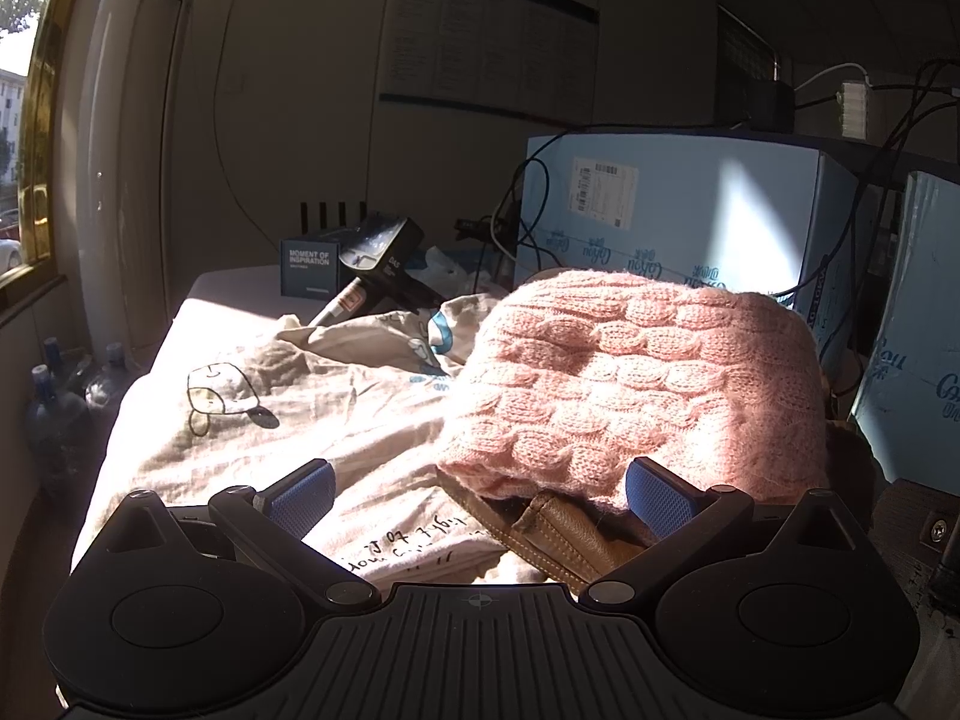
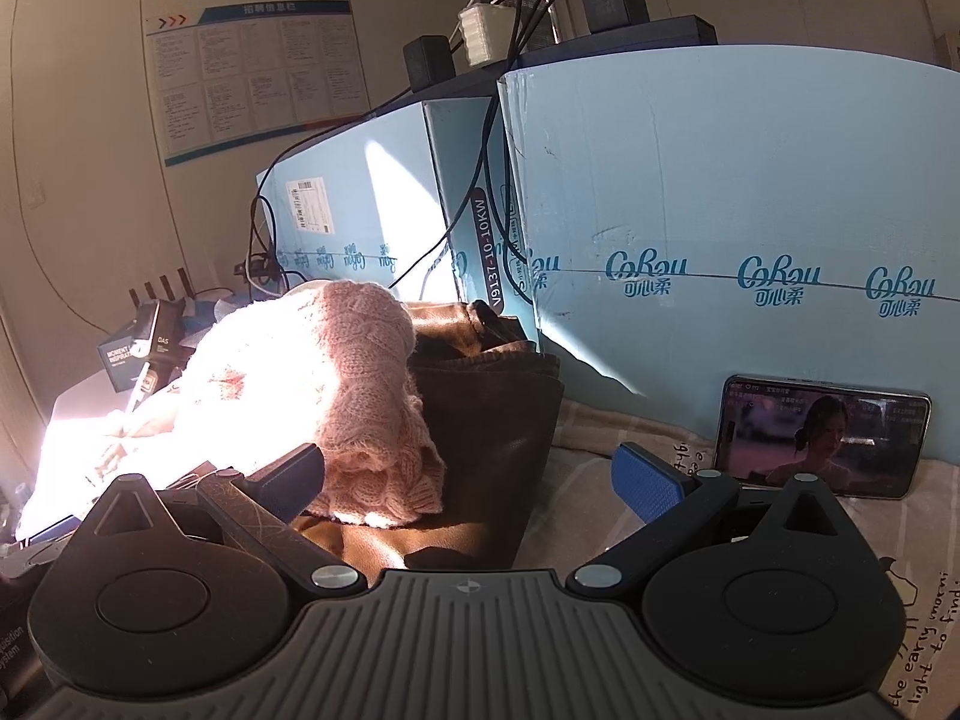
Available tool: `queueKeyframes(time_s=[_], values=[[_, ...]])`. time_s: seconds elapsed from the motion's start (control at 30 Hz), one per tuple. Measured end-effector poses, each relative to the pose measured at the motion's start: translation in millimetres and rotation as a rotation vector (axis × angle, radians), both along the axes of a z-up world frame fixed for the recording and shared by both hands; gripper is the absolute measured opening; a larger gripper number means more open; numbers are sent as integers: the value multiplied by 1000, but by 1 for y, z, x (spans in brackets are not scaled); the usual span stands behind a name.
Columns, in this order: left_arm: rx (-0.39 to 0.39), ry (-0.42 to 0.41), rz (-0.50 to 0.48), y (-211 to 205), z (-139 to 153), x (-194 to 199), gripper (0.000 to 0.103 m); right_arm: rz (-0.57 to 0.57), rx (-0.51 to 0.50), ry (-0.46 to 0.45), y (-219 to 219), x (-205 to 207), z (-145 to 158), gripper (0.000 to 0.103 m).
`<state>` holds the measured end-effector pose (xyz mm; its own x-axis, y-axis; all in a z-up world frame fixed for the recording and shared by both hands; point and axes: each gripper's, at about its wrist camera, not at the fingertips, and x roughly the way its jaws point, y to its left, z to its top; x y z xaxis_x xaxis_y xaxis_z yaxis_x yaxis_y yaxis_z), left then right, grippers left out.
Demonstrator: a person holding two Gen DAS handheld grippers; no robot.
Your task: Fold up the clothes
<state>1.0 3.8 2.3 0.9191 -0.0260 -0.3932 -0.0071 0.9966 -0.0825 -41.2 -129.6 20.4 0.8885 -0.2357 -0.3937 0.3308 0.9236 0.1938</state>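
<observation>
Both our grippers, left gripper [image 1: 477,495] and right gripper [image 2: 471,483], gape wide and hold nothing. The pink sweater [image 1: 630,384] sits folded atop the brown leather garment [image 2: 498,432]; we'd pinch edges low, evenly.

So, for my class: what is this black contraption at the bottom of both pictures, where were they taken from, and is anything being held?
Each picture comes from a camera on a hand-held two-finger gripper, looking along its blue-padded fingers. The left gripper and right gripper are both open and hold nothing. Ahead, a pink cable-knit sweater lies on a brown leather garment, on a cream printed sheet. A phone leans against light blue cartons.
</observation>
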Motion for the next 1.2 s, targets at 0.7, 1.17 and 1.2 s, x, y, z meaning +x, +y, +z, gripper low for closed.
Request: queueKeyframes(time_s=[0.7, 1.17, 1.2], values=[[-112, -53, -76, 16, 10, -15, 103, -64, -17, -65, 7, -14, 16, 103], [-237, 4, -128, 39, 6, -9, 103, -169, 79, 65, 24, -19, 7, 103], [-236, 6, -137, 41, 6, -11, 103, -181, 96, 58, 26, -25, 7, 103]])
